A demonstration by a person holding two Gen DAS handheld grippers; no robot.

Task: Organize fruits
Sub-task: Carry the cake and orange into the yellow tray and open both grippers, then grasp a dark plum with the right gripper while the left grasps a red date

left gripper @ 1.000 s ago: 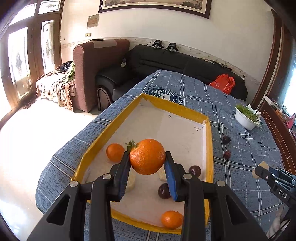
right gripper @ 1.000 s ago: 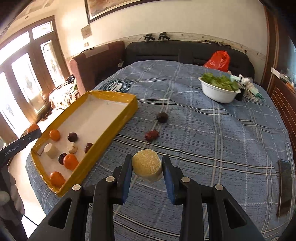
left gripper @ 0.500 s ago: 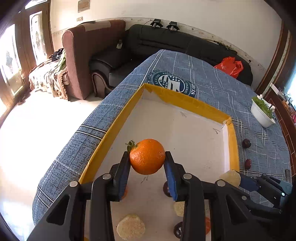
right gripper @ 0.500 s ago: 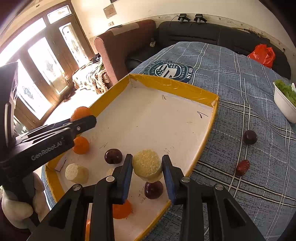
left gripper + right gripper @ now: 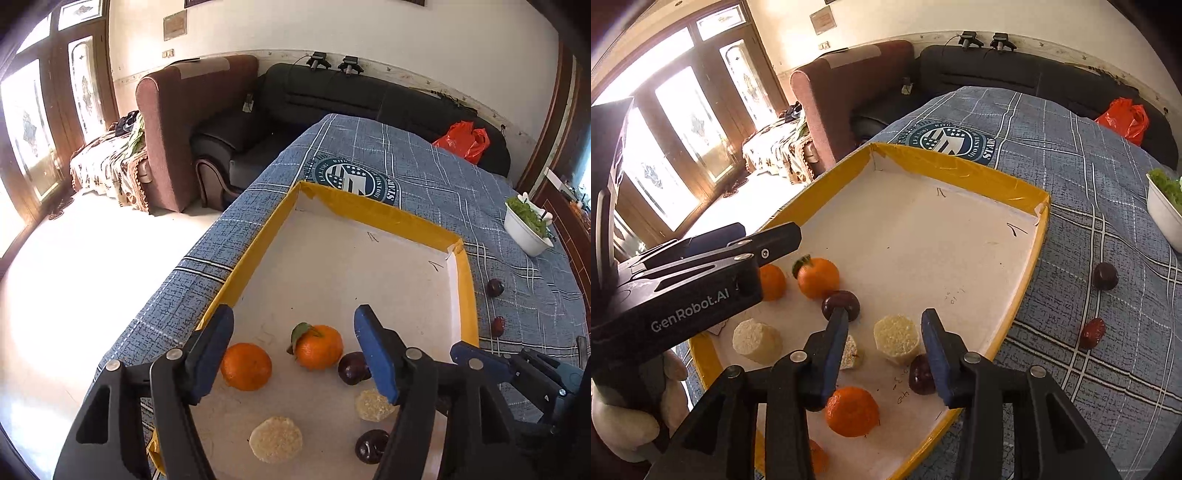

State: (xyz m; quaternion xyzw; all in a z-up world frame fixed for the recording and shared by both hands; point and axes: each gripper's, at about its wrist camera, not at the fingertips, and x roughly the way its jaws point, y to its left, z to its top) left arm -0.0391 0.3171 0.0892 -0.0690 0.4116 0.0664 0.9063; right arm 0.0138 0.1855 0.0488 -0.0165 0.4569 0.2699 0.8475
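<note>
Oranges (image 5: 319, 351), plums (image 5: 354, 373) and cakes (image 5: 276, 439) in the tray (image 5: 373, 214) on the table (image 5: 443, 177); two plums (image 5: 495, 288) beside it.

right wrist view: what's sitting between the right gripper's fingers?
A pale cylindrical piece stands on the tray floor between the open right gripper fingers, apparently untouched.

left gripper (image 5: 713, 240): "GenRobot.AI" | tablecloth emblem (image 5: 947, 142): "STARS"
</note>
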